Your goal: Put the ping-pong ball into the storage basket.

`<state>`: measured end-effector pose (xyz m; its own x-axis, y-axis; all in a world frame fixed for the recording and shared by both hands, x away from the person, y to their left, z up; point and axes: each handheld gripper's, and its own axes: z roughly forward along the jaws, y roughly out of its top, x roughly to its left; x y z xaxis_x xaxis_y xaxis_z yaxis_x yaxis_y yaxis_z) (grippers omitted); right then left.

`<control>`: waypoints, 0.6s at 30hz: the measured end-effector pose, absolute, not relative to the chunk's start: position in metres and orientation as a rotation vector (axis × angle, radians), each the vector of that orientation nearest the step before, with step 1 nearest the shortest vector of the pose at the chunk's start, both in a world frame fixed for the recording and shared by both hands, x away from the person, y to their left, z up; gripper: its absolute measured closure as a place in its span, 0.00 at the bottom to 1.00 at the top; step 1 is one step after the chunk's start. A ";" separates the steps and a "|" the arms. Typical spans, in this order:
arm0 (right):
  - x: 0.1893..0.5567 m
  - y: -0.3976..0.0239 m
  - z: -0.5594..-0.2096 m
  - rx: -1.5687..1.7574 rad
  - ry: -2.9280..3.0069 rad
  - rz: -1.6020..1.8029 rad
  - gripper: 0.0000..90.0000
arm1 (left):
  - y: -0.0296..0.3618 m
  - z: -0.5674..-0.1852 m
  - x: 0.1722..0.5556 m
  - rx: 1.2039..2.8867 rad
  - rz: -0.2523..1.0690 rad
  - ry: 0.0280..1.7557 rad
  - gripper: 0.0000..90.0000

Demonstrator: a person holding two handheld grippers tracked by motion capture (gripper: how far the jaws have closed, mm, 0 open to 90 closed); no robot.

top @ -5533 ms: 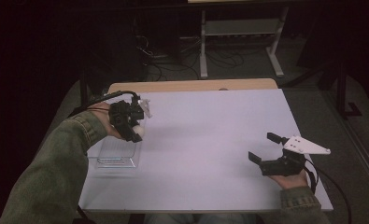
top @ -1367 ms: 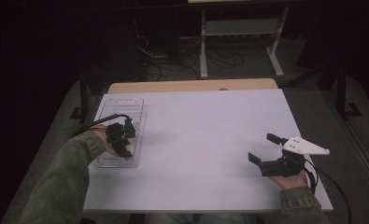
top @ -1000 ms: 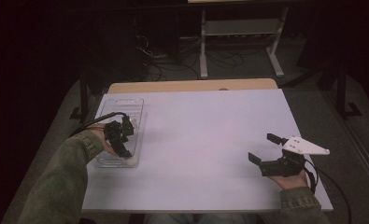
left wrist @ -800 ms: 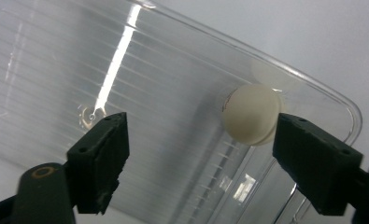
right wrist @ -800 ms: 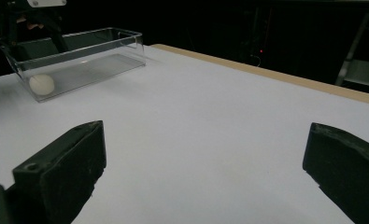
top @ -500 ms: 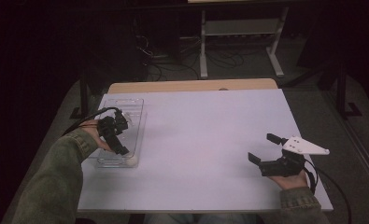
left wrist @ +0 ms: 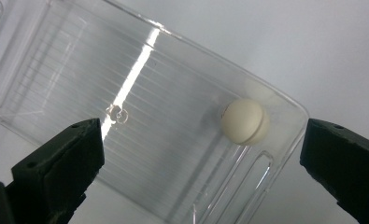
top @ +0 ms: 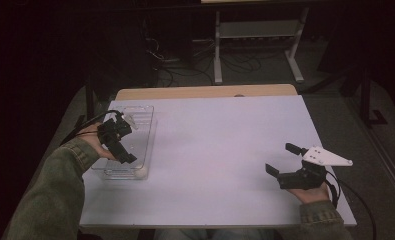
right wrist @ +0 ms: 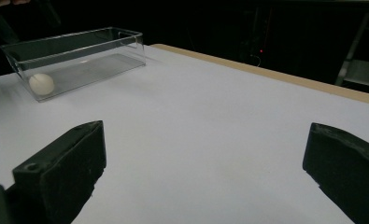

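A clear plastic bin (top: 149, 145) stands at the table's left side. A white ball (top: 141, 172) lies in its near corner, also seen from above (left wrist: 244, 121) and through the bin's wall (right wrist: 41, 84). My left gripper (top: 127, 140) hovers over the bin (left wrist: 79, 70) and looks down into it. Its jaws have just been opening and now stand wide, with nothing between them (left wrist: 201, 135) and the ball well below. My right gripper (top: 282, 158) rests near the front right of the table, open and empty (right wrist: 205, 140), facing the bin (right wrist: 79, 42).
The white tabletop (top: 225, 140) has a wooden strip (top: 205, 92) along its far edge. Beyond it are a dark floor with cables and a metal stand (top: 257, 35). A cable trails from each gripper.
The left gripper has risen off the bin and its jaws have spread wide. The ball stays in the bin's near corner. The right gripper has kept still.
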<state>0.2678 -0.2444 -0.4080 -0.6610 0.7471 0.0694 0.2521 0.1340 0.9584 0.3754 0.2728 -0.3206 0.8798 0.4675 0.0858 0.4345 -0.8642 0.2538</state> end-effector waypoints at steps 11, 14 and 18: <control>0.266 -0.245 -0.407 0.963 1.982 1.544 0.00 | 0.282 -0.308 0.364 2.700 0.286 0.696 0.00; 0.266 -0.245 -0.407 0.963 1.981 1.544 0.00 | 0.285 -0.306 0.361 2.673 0.303 0.701 0.00; 0.265 -0.245 -0.407 0.962 1.982 1.542 0.00 | 0.288 -0.305 0.356 2.640 0.320 0.710 0.00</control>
